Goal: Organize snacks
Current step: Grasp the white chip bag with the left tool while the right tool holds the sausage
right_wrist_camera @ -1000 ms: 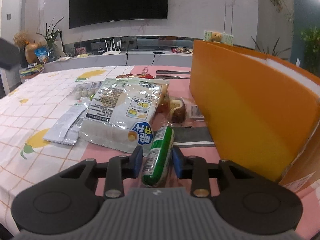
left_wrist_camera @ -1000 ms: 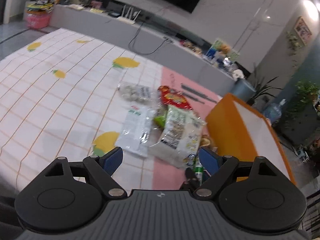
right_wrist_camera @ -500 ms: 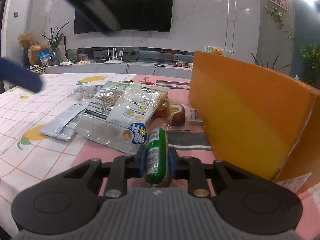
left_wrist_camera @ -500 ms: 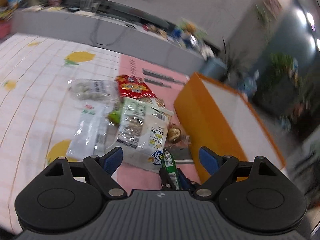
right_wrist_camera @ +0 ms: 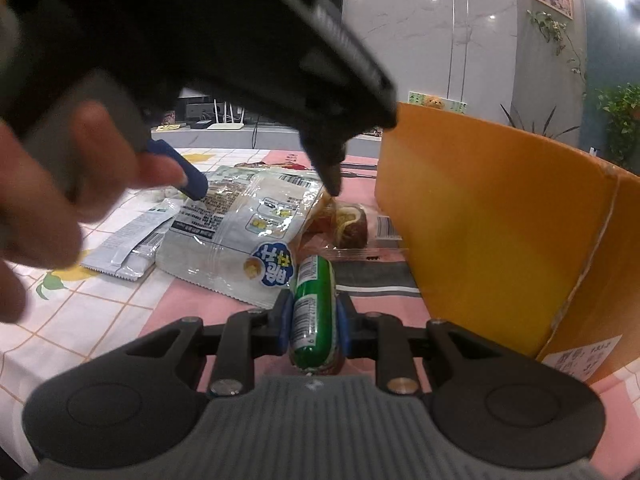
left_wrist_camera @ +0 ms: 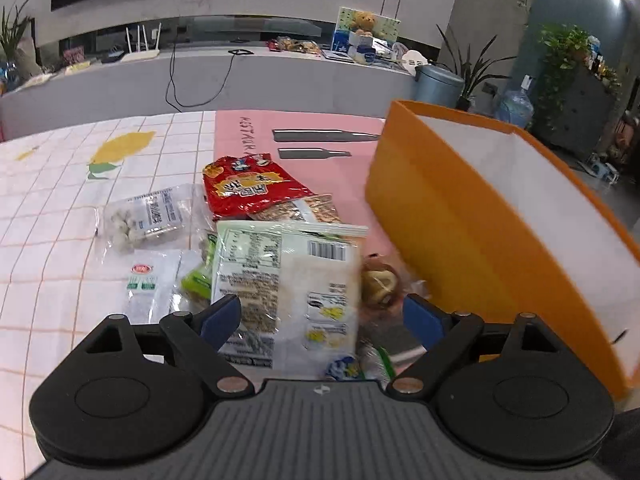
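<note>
The right tool [right_wrist_camera: 313,326] is clamped on a green sausage stick [right_wrist_camera: 314,312], its blue pads pressed against both sides of the wrapper; its jaws have just been closing onto it. The sausage points forward along the tool, its far end near the lower edge of a large clear snack bag [right_wrist_camera: 244,232]. Just right of the tool stands an orange box [right_wrist_camera: 492,240] with a white lining, upright on the counter [right_wrist_camera: 120,320], which wears a pink mat and a white checked cloth with lemon prints.

The left tool [left_wrist_camera: 322,320] hangs over the snack pile with its jaws spread wide and nothing between its pads; the big clear bag [left_wrist_camera: 288,288] lies below the gap. From the right wrist view, that left tool [right_wrist_camera: 260,188] fills the upper left, a person's hand [right_wrist_camera: 52,184] wrapped around its handle.

Around the clear bag lie a red packet [left_wrist_camera: 248,186] farther back, a clear pack of pale round pieces [left_wrist_camera: 144,220] to the left, a white sachet [left_wrist_camera: 144,284] nearer, and a brown wrapped cake [left_wrist_camera: 380,284] against the box side.
</note>
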`<control>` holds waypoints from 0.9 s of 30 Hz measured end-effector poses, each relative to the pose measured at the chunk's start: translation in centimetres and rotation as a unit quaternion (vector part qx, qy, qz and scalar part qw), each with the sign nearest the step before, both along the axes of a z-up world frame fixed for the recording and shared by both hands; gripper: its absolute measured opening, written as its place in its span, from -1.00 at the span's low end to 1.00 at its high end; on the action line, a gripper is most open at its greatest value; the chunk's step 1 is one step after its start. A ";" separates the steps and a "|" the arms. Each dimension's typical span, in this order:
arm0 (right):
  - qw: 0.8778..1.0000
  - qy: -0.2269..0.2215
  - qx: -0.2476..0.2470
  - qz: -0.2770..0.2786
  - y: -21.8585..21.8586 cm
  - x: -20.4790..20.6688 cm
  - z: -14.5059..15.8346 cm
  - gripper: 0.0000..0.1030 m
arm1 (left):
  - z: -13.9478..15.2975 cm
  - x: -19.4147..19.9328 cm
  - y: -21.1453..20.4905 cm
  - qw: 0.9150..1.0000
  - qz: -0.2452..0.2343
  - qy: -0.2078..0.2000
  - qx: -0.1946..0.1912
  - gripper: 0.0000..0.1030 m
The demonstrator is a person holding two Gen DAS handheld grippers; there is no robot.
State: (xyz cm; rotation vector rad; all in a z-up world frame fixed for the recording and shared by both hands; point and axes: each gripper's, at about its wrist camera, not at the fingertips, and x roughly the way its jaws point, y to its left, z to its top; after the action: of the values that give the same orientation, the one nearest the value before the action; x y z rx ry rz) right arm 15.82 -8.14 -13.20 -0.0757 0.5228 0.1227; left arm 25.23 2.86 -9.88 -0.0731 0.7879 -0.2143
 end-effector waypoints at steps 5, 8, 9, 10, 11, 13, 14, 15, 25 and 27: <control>1.000 -0.002 -0.001 -0.001 0.1 0.0 -0.1 -0.59 | -1.0 0.4 -1.0 0.999 0.004 -0.019 0.036 1.00; 1.000 -0.001 0.001 -0.001 0.1 -0.2 0.0 -0.59 | -1.8 0.4 -2.2 0.996 -0.003 -0.026 0.089 1.00; 1.000 0.000 0.001 -0.001 0.1 -0.2 0.0 -0.59 | -2.1 0.4 -2.6 0.994 -0.003 -0.027 0.107 1.00; 1.000 0.000 0.002 -0.001 0.0 -0.2 0.1 -0.59 | -2.4 0.5 -2.8 0.992 -0.002 -0.025 0.120 1.00; 1.000 0.000 0.003 -0.001 0.0 -0.2 0.0 -0.59 | -2.5 0.6 -3.0 0.991 0.001 -0.025 0.129 1.00; 1.000 0.001 0.003 -0.001 0.0 -0.2 0.1 -0.59 | -2.6 0.7 -3.0 0.990 0.015 -0.026 0.136 1.00; 1.000 0.001 0.003 -0.001 -0.1 -0.2 0.1 -0.59 | -2.6 0.8 -2.9 0.991 0.028 -0.024 0.130 1.00; 1.000 0.001 0.004 -0.002 -0.1 -0.2 0.1 -0.59 | -2.5 0.9 -2.6 0.992 0.037 -0.020 0.121 1.00; 1.000 0.003 0.005 -0.002 -0.1 -0.1 0.0 -0.59 | -1.1 -1.0 0.3 0.997 0.035 -0.043 0.046 0.09; 1.000 0.004 0.008 -0.003 -0.2 -0.2 0.1 -0.60 | -0.5 -1.8 0.5 0.997 0.037 -0.056 0.040 -0.04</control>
State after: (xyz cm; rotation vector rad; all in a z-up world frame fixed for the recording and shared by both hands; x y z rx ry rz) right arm 15.67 -8.33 -13.11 -0.0587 0.5303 0.1211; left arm 23.45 3.37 -10.41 -0.0138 0.6795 -0.1163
